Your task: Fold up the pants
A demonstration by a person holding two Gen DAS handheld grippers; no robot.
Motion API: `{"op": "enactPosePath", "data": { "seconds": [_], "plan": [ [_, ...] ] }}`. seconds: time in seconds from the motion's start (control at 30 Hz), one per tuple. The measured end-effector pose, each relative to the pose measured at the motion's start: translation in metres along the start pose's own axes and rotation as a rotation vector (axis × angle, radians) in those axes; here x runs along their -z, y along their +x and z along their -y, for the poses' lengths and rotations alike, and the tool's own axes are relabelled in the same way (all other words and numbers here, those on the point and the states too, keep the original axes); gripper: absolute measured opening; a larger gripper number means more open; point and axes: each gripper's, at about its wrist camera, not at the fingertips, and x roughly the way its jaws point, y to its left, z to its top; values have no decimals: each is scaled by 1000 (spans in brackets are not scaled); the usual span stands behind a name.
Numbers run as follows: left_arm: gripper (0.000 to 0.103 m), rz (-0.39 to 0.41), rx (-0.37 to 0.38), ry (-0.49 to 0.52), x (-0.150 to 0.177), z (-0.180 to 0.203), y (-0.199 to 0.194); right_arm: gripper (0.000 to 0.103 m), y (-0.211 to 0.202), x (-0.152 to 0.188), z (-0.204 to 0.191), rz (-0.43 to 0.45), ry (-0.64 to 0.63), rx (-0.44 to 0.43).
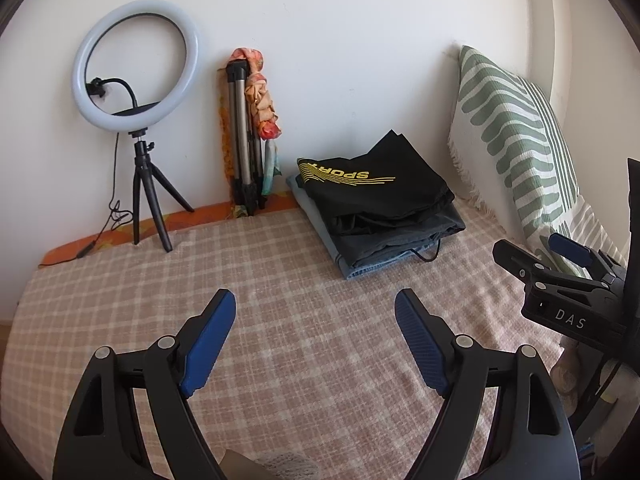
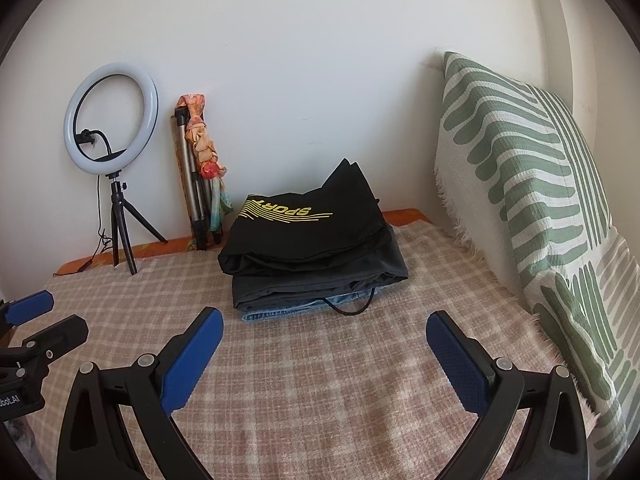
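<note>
**Handling Notes: Folded Garment Stack, Both Grippers Idle**

**Location.** The pants (image 2: pixel 312 248) lie in a folded stack at the far side of the checked blanket (image 2: pixel 320 380), near the wall. A black garment printed "SPORT" lies on top, a dark grey layer sits under it, and a blue denim layer (image 2: pixel 280 310) is at the bottom. A thin black cord (image 2: pixel 352 308) loops out at the near edge. A green-striped pillow (image 2: pixel 540 200) stands to the right; a ring light (image 1: pixel 134 64) and a folded tripod (image 1: pixel 242 136) stand far left.

**Gripper state.** The left gripper (image 1: pixel 315 316) has its jaws spread wide and holds nothing. The right gripper (image 2: pixel 324 332) is likewise spread and empty. Both hover over bare blanket, well short of the stack. The right gripper sits nearer to it.

**Material behaviour (judgement).**
- The top black fabric looks thin, light and slick; it will likely slide off the layers below if dragged.
- The denim looks heavier and stiffer, and should hold a crease better.
- Nothing appears fragile.

**Where to grip (judgement).**
- Pinch the near corners of a single layer, one gripper per corner.
- Keep the jaws clear of the cord, which could snag.
- Lift before pulling, so that lower layers stay put.
</note>
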Motion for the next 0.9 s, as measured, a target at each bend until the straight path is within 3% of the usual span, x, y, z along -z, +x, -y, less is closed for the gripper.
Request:
{"op": "enactPosePath", "data": {
  "seconds": [0.9],
  "plan": [
    [84,2,1,12,1,3,1,103,6,3,0,-19,19,-2]
  ]
}}
